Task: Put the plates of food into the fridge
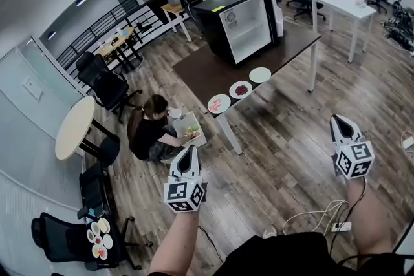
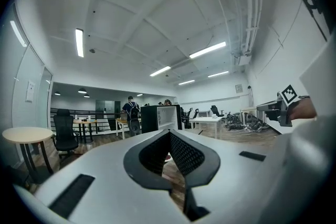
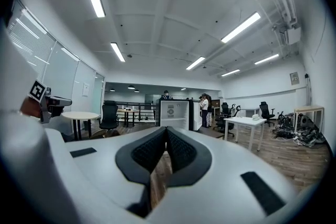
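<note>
Three plates of food stand in a row along the near edge of the dark table [image 1: 194,68]: one with red and orange food [image 1: 218,103], one with dark red food [image 1: 240,89], one pale plate [image 1: 260,75]. Behind them the black fridge [image 1: 239,22] stands with its door open and its white inside bare. Both grippers are held over the wooden floor, well short of the table. My left gripper [image 1: 188,152] is shut and holds nothing. My right gripper [image 1: 337,119] is shut and empty too. The fridge [image 2: 163,117] shows far ahead past the left gripper [image 2: 169,132], and the fridge [image 3: 175,114] likewise past the right gripper [image 3: 166,128].
A person [image 1: 150,132] crouches on the floor left of the table beside a white tray [image 1: 191,128] of food. A round table [image 1: 74,128] and black chairs [image 1: 107,84] stand at the left. A chair seat with several small plates [image 1: 98,239] is at the bottom left. Cables [image 1: 323,216] lie on the floor.
</note>
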{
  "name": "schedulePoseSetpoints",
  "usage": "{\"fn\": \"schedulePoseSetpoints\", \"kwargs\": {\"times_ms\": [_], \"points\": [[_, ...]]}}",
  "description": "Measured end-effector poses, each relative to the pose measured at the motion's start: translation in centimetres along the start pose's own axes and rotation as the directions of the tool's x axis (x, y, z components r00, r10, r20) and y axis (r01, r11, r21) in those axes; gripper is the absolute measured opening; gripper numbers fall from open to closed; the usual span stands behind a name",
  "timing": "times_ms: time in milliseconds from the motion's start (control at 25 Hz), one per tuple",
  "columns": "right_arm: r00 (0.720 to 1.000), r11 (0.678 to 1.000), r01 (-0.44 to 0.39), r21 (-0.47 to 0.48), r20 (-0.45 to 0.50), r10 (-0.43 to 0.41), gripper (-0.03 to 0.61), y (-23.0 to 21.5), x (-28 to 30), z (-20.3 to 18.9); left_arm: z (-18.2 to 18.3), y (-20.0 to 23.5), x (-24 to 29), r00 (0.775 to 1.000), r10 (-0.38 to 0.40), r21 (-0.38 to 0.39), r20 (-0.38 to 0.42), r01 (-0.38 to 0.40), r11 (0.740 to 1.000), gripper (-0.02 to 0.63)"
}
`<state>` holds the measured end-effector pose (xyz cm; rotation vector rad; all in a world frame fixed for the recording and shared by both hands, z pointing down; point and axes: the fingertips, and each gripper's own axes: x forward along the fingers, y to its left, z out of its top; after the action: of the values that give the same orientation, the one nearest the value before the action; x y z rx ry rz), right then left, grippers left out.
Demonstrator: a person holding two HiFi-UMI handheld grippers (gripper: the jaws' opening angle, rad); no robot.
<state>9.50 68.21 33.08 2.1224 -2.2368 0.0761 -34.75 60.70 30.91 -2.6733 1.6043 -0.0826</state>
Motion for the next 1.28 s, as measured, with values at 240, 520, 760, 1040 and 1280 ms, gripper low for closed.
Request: {"fn": "schedulePoseSetpoints", "kwargs": {"times_ms": [240,520,760,1040,1280], "points": [[0.999,0.999,0.014,0.036,-0.043,-0.012,0.005,-0.2,4.6,-2.2,-0.9,1.3,6.4,0.999,-0.043,-0.011,-0.014,0.043,0.999,0.004],[0.999,0.999,-0.011,0.042,-0.041,0.013,0.005,-1.2,10.4,-2.0,0.3,1.3,11.8,0.997,-0.065,-0.025,0.039,0.066,0.998,0.003],[0.998,0.998,-0.055,0.041,-0.032,0.057,0.005,-3.0,18.0,-1.7,0.3,2.9,16.9,0.999,-0.012,-0.030,0.048,0.013,0.999,0.003],[0.992,0.992,-0.119,0.049,-0.023,0.120,0.005,-6.4,28.4,-0.5,1.1,4.0,25.4,0.999,0.046,-0.009,0.017,-0.045,0.999,0.003],[0.986,0.985,-0.159,0.062,-0.042,0.162,0.005,-9.6,37.4,-0.5,2.5,4.8,33.4,0.996,0.083,0.004,0.009,-0.083,0.997,0.003]]}}
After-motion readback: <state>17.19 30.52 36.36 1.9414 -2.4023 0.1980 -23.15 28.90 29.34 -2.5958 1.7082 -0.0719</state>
